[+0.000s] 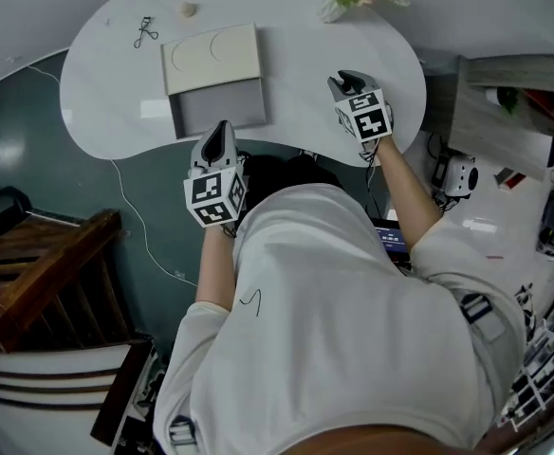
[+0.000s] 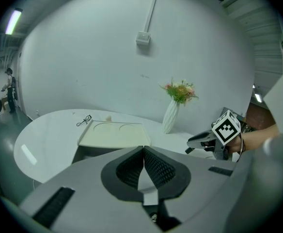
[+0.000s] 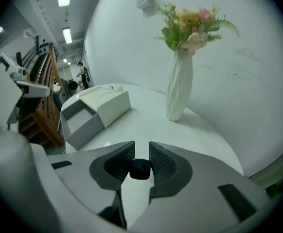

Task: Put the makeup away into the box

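Observation:
A cream box [image 1: 212, 57] with its grey drawer [image 1: 218, 108] pulled out toward me lies on the white round table [image 1: 305, 45]. My right gripper [image 1: 346, 81] hovers over the table's near right part, shut on a small black makeup piece [image 3: 141, 169] wedged between its pads. My left gripper [image 1: 220, 136] is at the table's near edge just in front of the drawer, shut, with nothing between its touching tips [image 2: 144, 149]. Behind the box lie a black eyelash curler [image 1: 145, 32] and a small beige item [image 1: 190, 9].
A white vase of flowers [image 1: 339, 3] stands at the table's far right, close beyond the right gripper. Wooden steps [image 1: 49, 273] are on the floor to the left. A cluttered shelf [image 1: 505, 102] stands to the right. A thin cable [image 1: 130, 207] trails across the floor.

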A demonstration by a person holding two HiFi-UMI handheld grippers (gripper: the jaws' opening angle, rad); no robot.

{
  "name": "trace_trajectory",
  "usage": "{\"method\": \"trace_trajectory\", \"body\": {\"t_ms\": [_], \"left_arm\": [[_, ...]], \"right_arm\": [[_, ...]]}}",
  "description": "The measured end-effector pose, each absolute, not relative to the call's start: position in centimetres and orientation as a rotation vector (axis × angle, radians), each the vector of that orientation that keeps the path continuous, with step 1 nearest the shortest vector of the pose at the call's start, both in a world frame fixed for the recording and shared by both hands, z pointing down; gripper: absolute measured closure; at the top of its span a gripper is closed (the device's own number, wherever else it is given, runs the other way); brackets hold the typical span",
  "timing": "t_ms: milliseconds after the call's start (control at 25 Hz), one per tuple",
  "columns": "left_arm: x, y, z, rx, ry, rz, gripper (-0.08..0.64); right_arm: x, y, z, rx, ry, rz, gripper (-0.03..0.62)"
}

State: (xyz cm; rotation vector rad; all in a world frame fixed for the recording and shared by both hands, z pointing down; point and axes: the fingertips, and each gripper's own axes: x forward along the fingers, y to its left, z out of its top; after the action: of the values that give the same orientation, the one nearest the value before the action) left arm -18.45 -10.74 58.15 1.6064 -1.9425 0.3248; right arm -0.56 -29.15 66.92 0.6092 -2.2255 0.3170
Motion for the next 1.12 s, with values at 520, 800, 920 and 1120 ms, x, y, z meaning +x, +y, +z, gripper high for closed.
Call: {"method": "trace_trajectory", "body": {"t_ms": [520, 800, 920, 1120], "left_arm": [[-16.2, -15.5, 55.4, 1.837, -1.848, 0.323, 0.540], [-17.0, -14.9, 55.1, 1.808, -1.880, 0.288, 0.540], [-18.2, -14.0, 55.1, 1.769, -1.913, 0.274, 0.540], [-20.4, -11.9, 55.2, 1.688, -1.976, 0.247, 0.540]], "right_arm": [[-0.5, -28.1, 60.6, 0.733, -2.368, 0.331, 0.506], [-3.2, -27.8, 58.0, 0.671, -2.427, 0.271, 0.506], [-5.1, -27.3, 57.3, 0.627, -2.450, 0.253, 0.506], [-8.6, -26.0, 57.1, 0.527, -2.476, 0.237, 0.506]]}}
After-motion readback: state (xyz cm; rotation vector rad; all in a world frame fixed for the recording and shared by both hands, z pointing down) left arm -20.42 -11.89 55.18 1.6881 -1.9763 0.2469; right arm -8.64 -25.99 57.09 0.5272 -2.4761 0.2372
